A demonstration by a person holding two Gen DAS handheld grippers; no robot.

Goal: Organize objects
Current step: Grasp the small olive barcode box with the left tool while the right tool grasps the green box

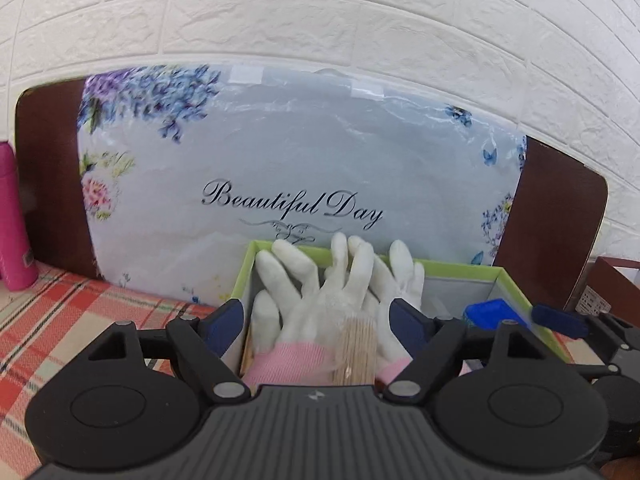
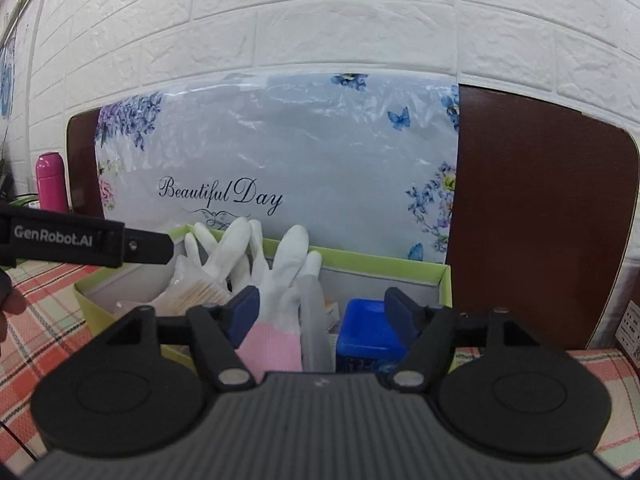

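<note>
Both grippers spread wide and grip nothing. The left gripper (image 1: 318, 312) hangs over the green box (image 1: 516, 280), white gloves (image 1: 340, 276) and a toothpick bundle (image 1: 356, 350) lying between its fingers inside. The right gripper (image 2: 320, 312) frames the blue container (image 2: 366, 330) in that box.

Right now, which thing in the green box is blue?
The small blue tub at the box's right end; the gloves are white with pink cuffs.
</note>
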